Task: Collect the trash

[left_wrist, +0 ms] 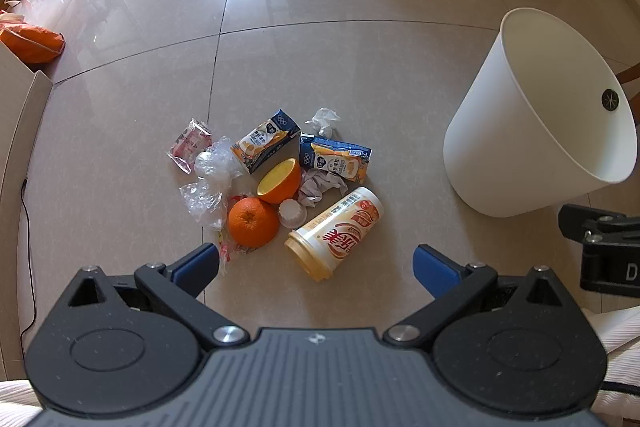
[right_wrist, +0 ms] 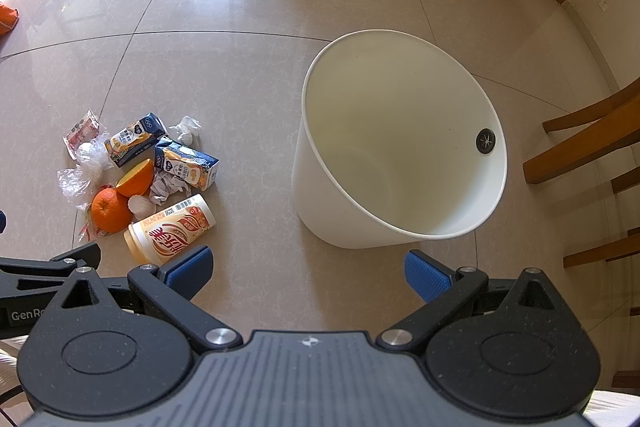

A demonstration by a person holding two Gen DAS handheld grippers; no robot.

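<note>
"GenRo", cut off at the picture's edge, is printed in white on the left gripper's black body [right_wrist: 24,315]. A lone white "D" shows on the right gripper's body [left_wrist: 630,271]. Red Chinese characters on the milk-tea cup [left_wrist: 340,233] are unreadable.

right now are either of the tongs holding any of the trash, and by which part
Nothing is held. The left tongs and right tongs are both open and empty above the floor; the milk tea cup lies untouched.
</note>
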